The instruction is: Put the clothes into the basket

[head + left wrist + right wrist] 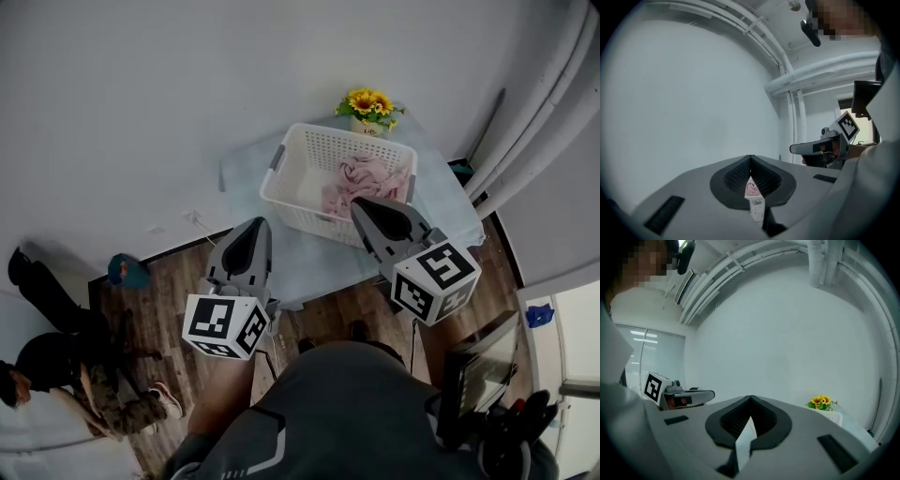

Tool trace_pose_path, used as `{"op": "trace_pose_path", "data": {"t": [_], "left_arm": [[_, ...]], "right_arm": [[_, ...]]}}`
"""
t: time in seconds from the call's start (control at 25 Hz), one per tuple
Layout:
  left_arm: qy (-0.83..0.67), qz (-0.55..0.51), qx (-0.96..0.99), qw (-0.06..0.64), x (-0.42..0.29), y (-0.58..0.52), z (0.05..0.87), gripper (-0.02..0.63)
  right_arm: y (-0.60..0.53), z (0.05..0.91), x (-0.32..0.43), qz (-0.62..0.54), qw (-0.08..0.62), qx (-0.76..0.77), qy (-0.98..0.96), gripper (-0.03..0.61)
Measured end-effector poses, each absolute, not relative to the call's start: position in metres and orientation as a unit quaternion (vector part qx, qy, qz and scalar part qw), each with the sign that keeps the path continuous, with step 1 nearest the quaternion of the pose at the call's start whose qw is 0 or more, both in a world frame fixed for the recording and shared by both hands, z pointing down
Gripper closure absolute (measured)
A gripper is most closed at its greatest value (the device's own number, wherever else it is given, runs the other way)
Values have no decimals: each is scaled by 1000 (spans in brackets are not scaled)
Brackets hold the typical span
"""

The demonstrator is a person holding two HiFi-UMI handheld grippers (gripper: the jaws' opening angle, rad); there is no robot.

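A white slatted basket [281, 200] stands on a table covered with a pale blue cloth [442, 202]. Pink clothes [361, 178] lie bunched inside its right half. My left gripper [251, 225] hangs over the floor in front of the table's left corner, jaws together and nothing held. My right gripper [366, 208] hovers just in front of the basket's near right rim, also shut and empty. In the left gripper view the left gripper [750, 160] points up at a bare wall. The right gripper [750, 399] faces the same wall in its own view, with the basket's corner [834, 417] low at the right.
A pot of sunflowers [370, 105] stands behind the basket. White pipes [553, 103] run along the right wall. A person [42, 375] sits on the wooden floor at the lower left, near a blue object [127, 270]. A dark device [487, 375] sits at lower right.
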State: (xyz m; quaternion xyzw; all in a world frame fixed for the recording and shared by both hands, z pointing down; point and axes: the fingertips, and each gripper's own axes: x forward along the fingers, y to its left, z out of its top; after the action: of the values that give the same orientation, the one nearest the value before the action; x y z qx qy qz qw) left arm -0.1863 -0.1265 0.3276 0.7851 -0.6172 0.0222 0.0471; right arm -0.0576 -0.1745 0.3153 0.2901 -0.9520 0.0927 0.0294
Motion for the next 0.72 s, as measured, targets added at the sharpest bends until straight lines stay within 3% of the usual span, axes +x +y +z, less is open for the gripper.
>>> {"op": "trace_pose_path", "data": {"t": [0.2,0.72], "left_arm": [[-602,10,796,60,-180,-124,325,605],[-585,17,809,60,-176,-127,325,606]], "right_arm": [[-171,313,-64,42,46,299,-952,565],[-173,309,-66,37,44,303,-951,565]]}}
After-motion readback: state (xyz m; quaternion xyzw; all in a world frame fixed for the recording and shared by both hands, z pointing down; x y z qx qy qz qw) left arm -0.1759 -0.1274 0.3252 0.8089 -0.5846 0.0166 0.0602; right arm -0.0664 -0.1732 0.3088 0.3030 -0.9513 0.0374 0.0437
